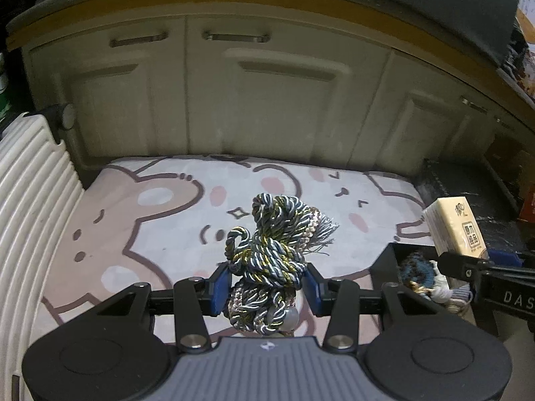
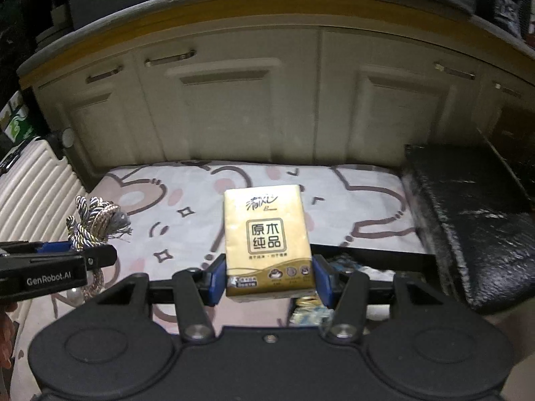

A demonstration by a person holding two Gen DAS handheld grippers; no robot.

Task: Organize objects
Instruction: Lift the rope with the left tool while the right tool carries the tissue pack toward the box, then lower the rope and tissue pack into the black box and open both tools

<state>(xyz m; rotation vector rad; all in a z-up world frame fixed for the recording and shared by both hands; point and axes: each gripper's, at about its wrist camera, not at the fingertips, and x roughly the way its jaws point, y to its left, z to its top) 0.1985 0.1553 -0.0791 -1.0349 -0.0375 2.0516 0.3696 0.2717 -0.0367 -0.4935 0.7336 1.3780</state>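
Cartoon-print mat point(image 2: 187, 180), left fingers point(image 1: 267, 285) grasping twisted cord bundle point(image 1: 277, 244), right fingers point(image 2: 269, 279) grasping "原木纯品" tissue pack point(image 2: 267, 240).

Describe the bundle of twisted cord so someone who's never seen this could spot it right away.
Look above the cartoon-animal mat in front of the cream cabinets. The left gripper is shut on the twisted cord bundle: grey, gold and pale blue strands with a frayed tassel, unlike the flat yellow tissue pack beside it.
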